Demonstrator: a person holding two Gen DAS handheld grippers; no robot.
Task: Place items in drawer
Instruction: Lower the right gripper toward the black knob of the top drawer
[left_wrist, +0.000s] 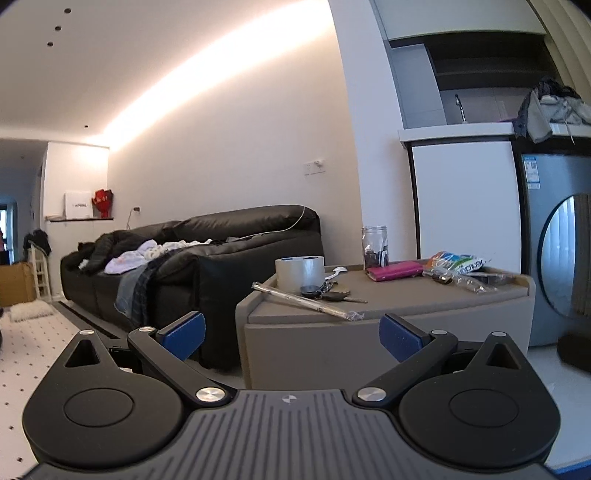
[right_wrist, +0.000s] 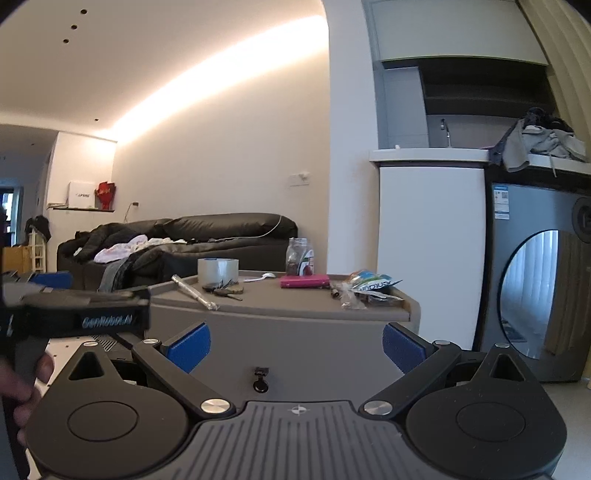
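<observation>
Blue-padded fingers of the right gripper (right_wrist: 296, 349) fill the bottom of the right wrist view, spread wide with nothing between them; just past them, low in the centre of the frame, sits the small dark pull (right_wrist: 260, 377) on the grey drawer front (right_wrist: 295, 332) of the side cabinet. That drawer is shut, so by my judgement no item has gone in yet.

Items lie on the cabinet top (left_wrist: 406, 295), in the middle right of the left wrist view. Left to right: a roll of clear tape (left_wrist: 300, 272), stiff and light, best taken across its wall; a long thin bar in clear wrap (left_wrist: 306, 302), slippery and jutting toward the front edge; a bunch of keys (left_wrist: 328, 293), small, loose and likely to dangle; a white spoon-like thing (left_wrist: 336, 272); a glass jar (left_wrist: 375, 246), fragile and smooth, to be held around its body; a pink wallet (left_wrist: 395, 271), flat and firm; and a crinkly snack packet (left_wrist: 456, 263), soft and light.

At the bottom of its own view, the left gripper (left_wrist: 291, 334) hangs short of the cabinet, its jaws also wide apart and empty. A hand (right_wrist: 22, 384) holding it shows at the left edge of the right wrist view. Beyond stand a black sofa (left_wrist: 221, 240) and a washing machine (left_wrist: 554, 258).
</observation>
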